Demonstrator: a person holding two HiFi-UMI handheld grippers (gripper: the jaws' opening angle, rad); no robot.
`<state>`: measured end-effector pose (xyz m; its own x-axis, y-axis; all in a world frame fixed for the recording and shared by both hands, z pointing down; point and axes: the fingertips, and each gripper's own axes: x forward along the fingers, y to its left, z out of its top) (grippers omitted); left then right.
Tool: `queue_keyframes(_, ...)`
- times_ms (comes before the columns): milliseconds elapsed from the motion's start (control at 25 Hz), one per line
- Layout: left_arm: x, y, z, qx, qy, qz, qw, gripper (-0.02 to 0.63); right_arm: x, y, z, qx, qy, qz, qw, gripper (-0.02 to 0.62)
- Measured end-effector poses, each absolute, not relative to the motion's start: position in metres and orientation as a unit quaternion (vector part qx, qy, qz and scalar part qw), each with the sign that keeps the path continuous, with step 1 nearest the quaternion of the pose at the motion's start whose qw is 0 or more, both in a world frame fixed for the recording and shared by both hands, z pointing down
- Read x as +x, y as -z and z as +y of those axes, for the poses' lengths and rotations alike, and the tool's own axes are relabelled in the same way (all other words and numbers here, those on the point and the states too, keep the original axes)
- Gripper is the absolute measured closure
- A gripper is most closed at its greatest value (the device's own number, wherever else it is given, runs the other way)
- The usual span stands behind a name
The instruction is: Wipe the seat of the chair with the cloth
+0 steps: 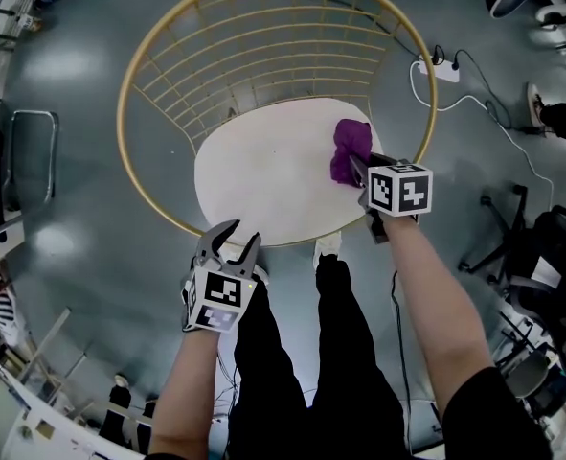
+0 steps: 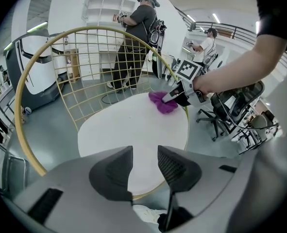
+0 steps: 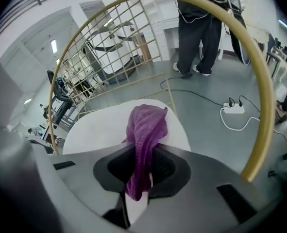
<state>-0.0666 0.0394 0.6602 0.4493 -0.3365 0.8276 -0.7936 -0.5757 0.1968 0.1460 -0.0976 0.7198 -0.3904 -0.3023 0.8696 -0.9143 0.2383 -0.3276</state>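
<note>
Right gripper view shows the right claw (image 3: 142,164) closed on the one purple cloth (image 3: 147,125). The cloth lies at the far right part of the white seat (image 1: 254,180) of the single chair (image 1: 129,84). The left claw (image 1: 231,245) holds nothing and hangs at the near seat edge, its two jaws a little apart.

The purple cloth (image 1: 351,149) lies bunched on the right edge of the chair's (image 1: 126,103) white oval seat (image 1: 263,175), pinched between the right hand-held gripper's (image 1: 357,167) jaws.
</note>
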Motion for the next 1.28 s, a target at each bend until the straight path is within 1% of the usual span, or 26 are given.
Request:
queue_keyframes(160,-0.060,-0.657,0.033,0.802,-0.385,-0.353,0.288,0.436,0.165,-0.715,-0.099,0.451,-0.441,-0.695,0.344,0.526)
queue_keyframes(480,-0.059,-0.655,0.022,0.805,-0.385,-0.350,0.284,0.436,0.185,-0.708,-0.099,0.487,-0.435,-0.676,0.342,0.526)
queue_keyframes(640,-0.059,-0.655,0.024,0.799,-0.387,-0.352,0.297,0.436,0.196,-0.705,-0.096,0.505,-0.423,-0.667,0.347,0.526)
queue_keyframes(760,-0.060,-0.656,0.024,0.803,-0.387,-0.350,0.289,0.437,0.201,-0.703,-0.093,0.514,-0.425,-0.660,0.346,0.526)
queue_keyframes(880,-0.064,-0.656,0.023,0.802,-0.388,-0.352,0.287,0.437,0.199,-0.698,-0.092,0.516,-0.411,-0.670,0.342,0.526)
queue_keyframes(1000,-0.066,-0.653,0.024,0.802,-0.385,-0.356,0.285,0.437,0.178,-0.684,-0.087,0.491,-0.391,-0.711,0.318,0.526)
queue_keyframes(1120,-0.070,-0.650,0.025,0.800,-0.382,-0.370,0.278,0.459,0.143,-0.675,-0.067,0.440,-0.393,-0.752,0.295,0.526)
queue_keyframes(1280,-0.085,-0.646,0.027,0.790,-0.381,-0.392,0.279,0.551,0.086,-0.672,-0.029,0.368,-0.422,-0.782,0.274,0.526)
